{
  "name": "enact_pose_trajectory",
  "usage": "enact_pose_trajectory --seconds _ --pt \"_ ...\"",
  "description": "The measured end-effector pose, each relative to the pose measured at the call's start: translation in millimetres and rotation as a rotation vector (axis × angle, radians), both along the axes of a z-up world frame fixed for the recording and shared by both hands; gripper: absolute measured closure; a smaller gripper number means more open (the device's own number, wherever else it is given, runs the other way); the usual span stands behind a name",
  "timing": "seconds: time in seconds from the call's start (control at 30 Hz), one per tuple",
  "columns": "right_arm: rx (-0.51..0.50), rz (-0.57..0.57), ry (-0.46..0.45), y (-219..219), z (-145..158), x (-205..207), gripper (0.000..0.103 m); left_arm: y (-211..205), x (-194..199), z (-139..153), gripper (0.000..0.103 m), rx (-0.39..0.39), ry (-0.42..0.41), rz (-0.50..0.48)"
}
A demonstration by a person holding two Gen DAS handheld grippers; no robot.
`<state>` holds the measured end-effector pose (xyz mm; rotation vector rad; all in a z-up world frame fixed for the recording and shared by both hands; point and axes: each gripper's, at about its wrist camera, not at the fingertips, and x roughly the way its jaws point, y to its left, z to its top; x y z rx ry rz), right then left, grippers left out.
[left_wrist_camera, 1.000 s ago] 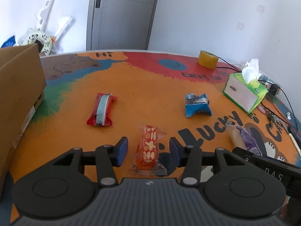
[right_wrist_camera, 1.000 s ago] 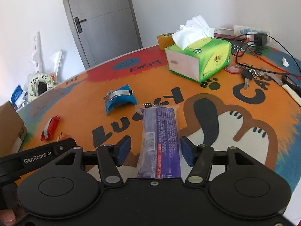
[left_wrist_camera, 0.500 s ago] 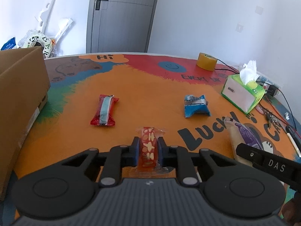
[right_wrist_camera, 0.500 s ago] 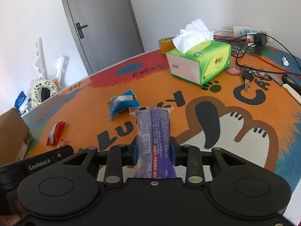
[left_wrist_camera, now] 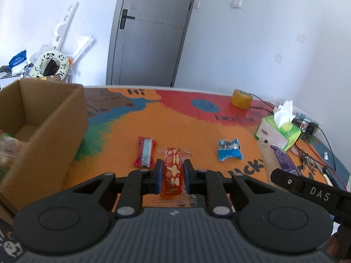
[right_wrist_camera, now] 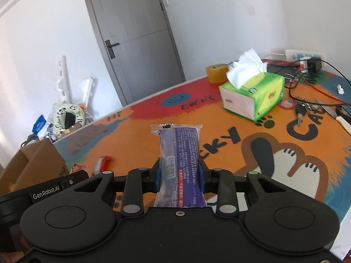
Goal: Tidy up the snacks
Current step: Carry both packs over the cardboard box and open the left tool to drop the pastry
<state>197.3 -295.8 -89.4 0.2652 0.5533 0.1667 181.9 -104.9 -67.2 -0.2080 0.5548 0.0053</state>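
My left gripper is shut on an orange snack bar with pale oval prints, lifted off the colourful table mat. My right gripper is shut on a long purple snack packet, also raised above the mat. That purple packet shows at the right of the left wrist view. A red and blue snack bar and a blue packet lie on the mat ahead. An open cardboard box stands at the left, with something blurred inside.
A green tissue box and a yellow tape roll sit at the far right of the mat. Keys, cables and a power strip lie beyond it. A grey door and clutter stand behind the table.
Both grippers went from open around their snacks to shut on them, then rose from the mat. The cardboard box has come further into the left wrist view.
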Motion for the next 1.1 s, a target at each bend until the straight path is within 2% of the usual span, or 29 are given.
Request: enact_pose_trajectory --seconds 0.73,1.1 --pt "0.011 0.134 -0.109 62 47 -27 0.071 65 -60 48 0.085 -0.008 -0.126 0.125" --pt "0.024 0.210 -0.135 100 59 -23 0.071 112 -74 57 0.085 -0.016 -0.150 0.219"
